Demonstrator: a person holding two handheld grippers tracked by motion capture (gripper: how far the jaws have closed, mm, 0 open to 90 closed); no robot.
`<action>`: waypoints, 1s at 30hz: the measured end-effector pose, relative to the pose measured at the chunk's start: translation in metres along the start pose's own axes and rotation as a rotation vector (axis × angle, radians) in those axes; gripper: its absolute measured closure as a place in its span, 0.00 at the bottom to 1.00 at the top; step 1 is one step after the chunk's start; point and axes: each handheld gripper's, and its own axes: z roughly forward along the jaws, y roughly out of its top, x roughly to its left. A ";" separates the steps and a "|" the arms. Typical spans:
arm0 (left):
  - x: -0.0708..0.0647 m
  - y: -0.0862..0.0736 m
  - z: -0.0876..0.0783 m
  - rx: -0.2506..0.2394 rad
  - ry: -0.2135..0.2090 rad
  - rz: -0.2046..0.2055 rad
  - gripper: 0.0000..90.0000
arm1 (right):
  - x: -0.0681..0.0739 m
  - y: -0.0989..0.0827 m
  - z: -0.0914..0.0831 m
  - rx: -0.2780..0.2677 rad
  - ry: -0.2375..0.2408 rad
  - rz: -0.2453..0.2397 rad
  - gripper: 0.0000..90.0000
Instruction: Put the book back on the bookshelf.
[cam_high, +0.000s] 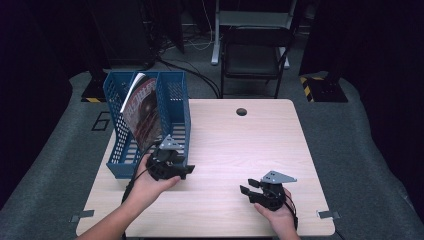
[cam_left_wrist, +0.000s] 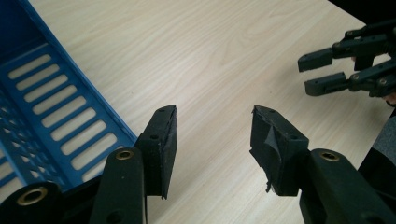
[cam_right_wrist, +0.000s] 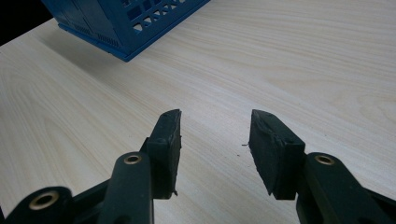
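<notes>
Magazine filed, grippers clear

High view: magazine (cam_high: 142, 107) stands tilted inside the blue file rack (cam_high: 177, 100). I have the left gripper (cam_high: 184, 171) at the rack's near corner, the right gripper (cam_high: 246, 191) well apart from it on the desk (cam_high: 240, 145).

Left gripper view: jaws apart, nothing between them, rack wall just beside.

Right gripper view: jaws apart, empty, rack far ahead.

I judge the filing done; next I need only draw back.

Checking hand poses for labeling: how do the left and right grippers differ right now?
The left gripper sits right at the blue file rack, which holds a magazine; the right gripper rests apart over the bare table. The left points toward the right side of the table, the right toward the left. Both are open, holding nothing.
</notes>
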 end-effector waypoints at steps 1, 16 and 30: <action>-0.002 -0.003 0.001 -0.006 -0.003 -0.005 0.57 | 0.000 0.000 0.000 0.001 0.005 0.002 0.59; -0.009 -0.048 0.026 -0.007 -0.035 -0.012 0.57 | 0.001 0.000 0.000 0.001 0.001 -0.003 0.59; -0.014 -0.085 0.046 0.006 -0.045 -0.008 0.57 | 0.003 0.001 0.002 0.002 0.004 -0.002 0.59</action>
